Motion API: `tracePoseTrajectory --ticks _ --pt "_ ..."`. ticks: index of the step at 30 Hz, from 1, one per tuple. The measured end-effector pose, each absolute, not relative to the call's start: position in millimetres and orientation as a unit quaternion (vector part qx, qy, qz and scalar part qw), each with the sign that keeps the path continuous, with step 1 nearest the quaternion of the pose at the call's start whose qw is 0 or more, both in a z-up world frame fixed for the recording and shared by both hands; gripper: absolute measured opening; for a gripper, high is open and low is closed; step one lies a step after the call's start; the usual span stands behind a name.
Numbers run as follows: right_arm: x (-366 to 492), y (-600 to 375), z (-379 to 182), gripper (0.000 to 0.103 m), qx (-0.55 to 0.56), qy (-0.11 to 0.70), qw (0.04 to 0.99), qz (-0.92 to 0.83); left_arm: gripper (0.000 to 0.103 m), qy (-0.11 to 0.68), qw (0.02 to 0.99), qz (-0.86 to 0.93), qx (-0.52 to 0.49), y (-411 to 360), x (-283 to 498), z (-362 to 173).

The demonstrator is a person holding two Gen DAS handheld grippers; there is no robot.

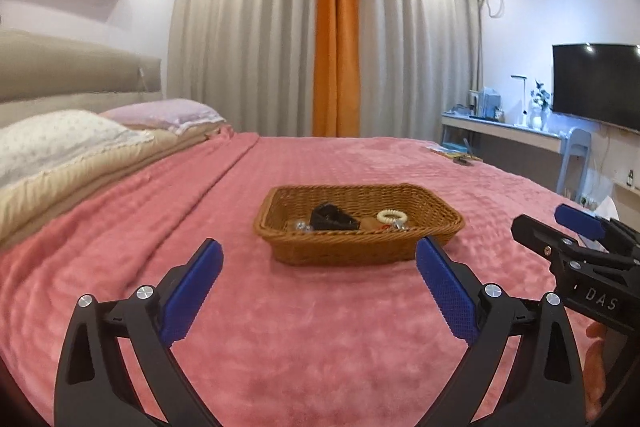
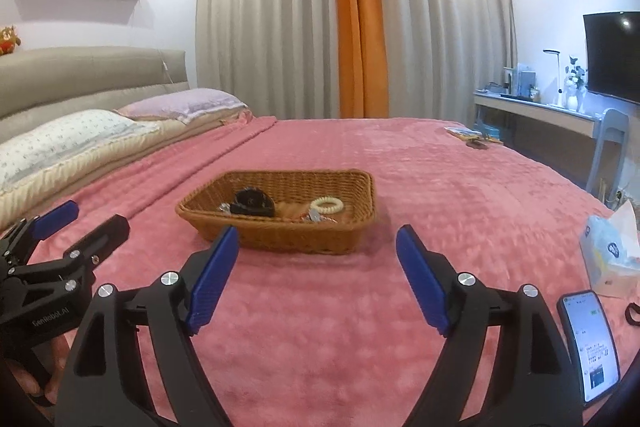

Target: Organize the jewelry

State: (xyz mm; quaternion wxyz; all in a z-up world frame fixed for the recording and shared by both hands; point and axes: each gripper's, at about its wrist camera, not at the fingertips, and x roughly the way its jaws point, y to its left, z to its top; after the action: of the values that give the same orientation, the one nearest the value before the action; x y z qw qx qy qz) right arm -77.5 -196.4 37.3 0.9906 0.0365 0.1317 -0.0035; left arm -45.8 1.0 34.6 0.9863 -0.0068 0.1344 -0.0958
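Wicker basket [image 1: 359,223] sits mid-bed on pink blanket [image 1: 280,327], holding a cream bracelet [image 1: 392,215], black clip [image 1: 332,217] and small bits. Left gripper [image 1: 319,287] and right gripper [image 2: 317,277] hover near it, jaws spread, empty.

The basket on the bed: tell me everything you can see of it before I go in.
The basket is a shallow rectangular tray of brown woven wicker with sloped walls and a braided rim, standing flat and upright on the pink blanket. Inside lie a black item, a cream coiled hair tie and some small shiny pieces, too small to identify. Neither tool touches it; both are open and short of its near wall.
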Motion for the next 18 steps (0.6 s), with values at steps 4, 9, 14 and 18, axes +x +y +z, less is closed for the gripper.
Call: tracePoseTrajectory --ticks 4,9,14,18 --pt "-65.8 -200.0 21.9 0.077 0.042 0.158 0.986 -0.008 0.094 0.146 0.986 -0.077 -0.003 1.3 -39.6 19.4" --pt "-53.4 -199.8 9.3 0.077 0.040 0.178 0.983 -0.016 0.094 0.171 0.983 -0.068 0.010 -3.6 -31.7 8.1" --pt "-44.2 -203.9 1.2 0.077 0.050 0.199 0.978 -0.017 0.094 0.194 0.979 -0.068 0.011 -2.7 -22.3 0.7" --pt "-40.6 -210.5 -1.2 0.077 0.063 0.206 0.976 -0.016 0.094 0.199 0.978 -0.069 0.000 0.8 -21.9 -0.9"
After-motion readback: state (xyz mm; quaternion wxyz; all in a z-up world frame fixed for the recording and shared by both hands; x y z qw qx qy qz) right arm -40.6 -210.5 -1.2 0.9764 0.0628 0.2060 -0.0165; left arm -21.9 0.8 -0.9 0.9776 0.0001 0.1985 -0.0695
